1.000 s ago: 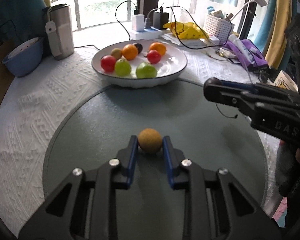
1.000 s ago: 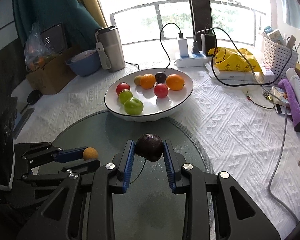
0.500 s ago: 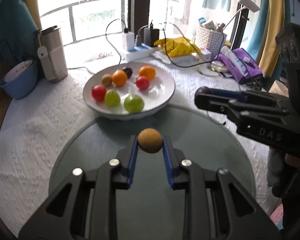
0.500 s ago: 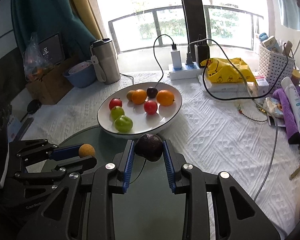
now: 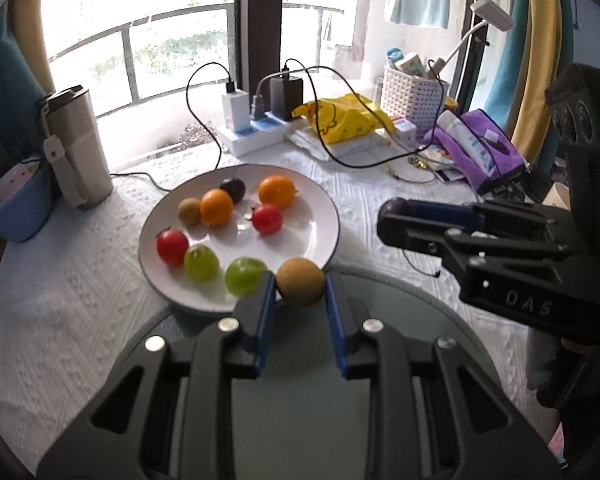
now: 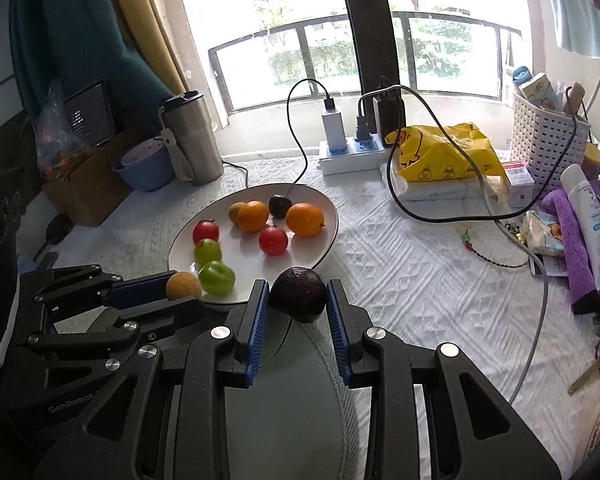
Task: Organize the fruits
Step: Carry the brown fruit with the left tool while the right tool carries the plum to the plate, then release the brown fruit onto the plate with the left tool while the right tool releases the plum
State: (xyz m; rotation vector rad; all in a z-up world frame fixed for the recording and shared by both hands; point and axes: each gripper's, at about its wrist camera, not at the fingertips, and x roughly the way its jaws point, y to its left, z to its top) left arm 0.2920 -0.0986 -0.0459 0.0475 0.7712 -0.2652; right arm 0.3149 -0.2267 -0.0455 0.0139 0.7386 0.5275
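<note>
A white plate [image 5: 320,216] [image 6: 324,236] holds several fruits: oranges, red ones, green ones, a dark plum and a small brown one. My left gripper [image 5: 301,285] is shut on a tan round fruit [image 5: 301,282], held at the plate's near rim; that fruit also shows in the right wrist view [image 6: 183,286]. My right gripper [image 6: 298,294] is shut on a dark round fruit [image 6: 298,294], held just off the plate's near right rim. The right gripper also shows in the left wrist view [image 5: 396,216], to the right of the plate.
A round grey-green mat [image 5: 400,320] lies under both grippers on a white cloth. Behind the plate stand a steel tumbler [image 5: 78,148], a blue bowl [image 5: 16,208], a power strip with cables [image 5: 252,132], a yellow bag [image 5: 340,120] and a white basket [image 5: 414,92].
Both grippers have risen and moved forward toward the plate, each still holding its fruit. The left one now reaches the plate's near rim.
</note>
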